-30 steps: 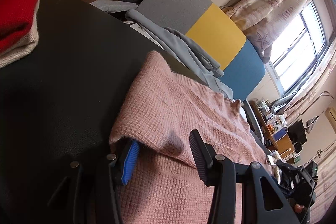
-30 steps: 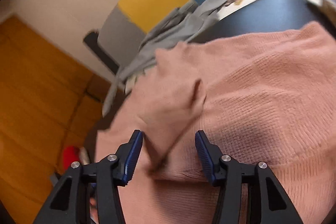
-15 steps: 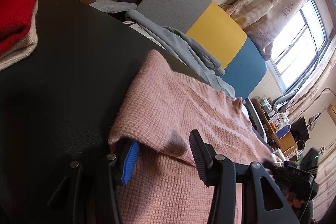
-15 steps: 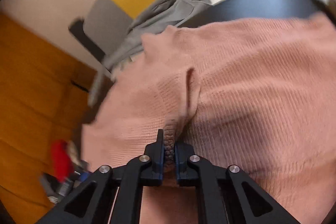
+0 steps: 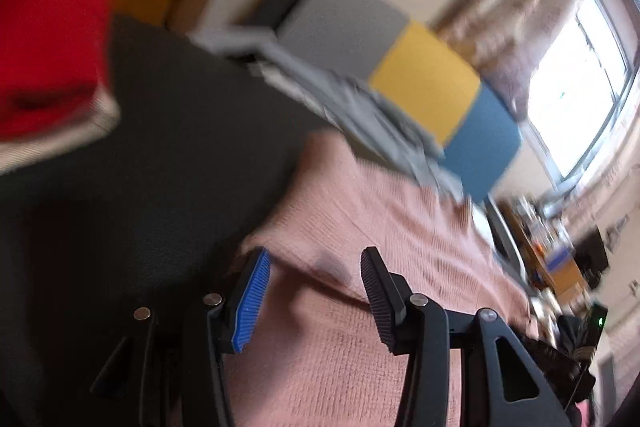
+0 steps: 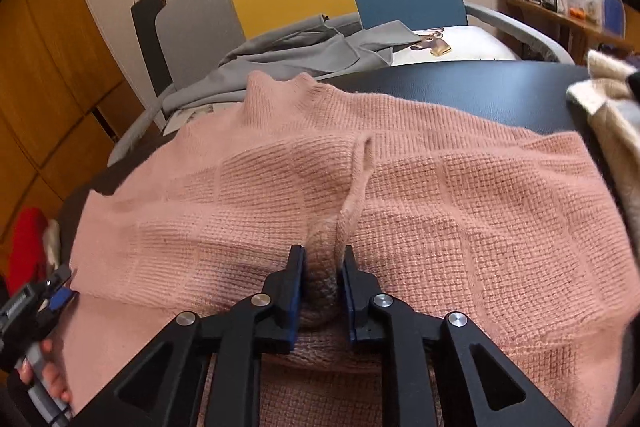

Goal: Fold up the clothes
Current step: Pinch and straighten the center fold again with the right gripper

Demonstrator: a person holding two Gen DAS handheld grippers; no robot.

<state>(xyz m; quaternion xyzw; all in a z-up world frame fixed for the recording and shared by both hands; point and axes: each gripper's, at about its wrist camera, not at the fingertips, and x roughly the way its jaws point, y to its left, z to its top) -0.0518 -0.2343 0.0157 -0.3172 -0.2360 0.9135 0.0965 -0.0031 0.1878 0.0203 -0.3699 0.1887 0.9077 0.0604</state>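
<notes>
Right claw (image 6: 323, 269) pinching pink sweater (image 6: 440, 195) mid-fold.

Pink sweater (image 6: 420, 195): coarse waffle-knit wool, matt, slightly fuzzy. Table (image 6: 460, 87): black, smooth, faint leathery sheen. Grey garment (image 6: 304, 47): thin smooth cloth. Wardrobe (image 6: 48, 59): orange wood, satin finish.

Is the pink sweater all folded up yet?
Not yet. A red garment already sits folded on the table. The pink sweater is mid-fold: the right gripper pinches a bunched ridge and the left gripper straddles its edge. Finishing folds remain.
</notes>
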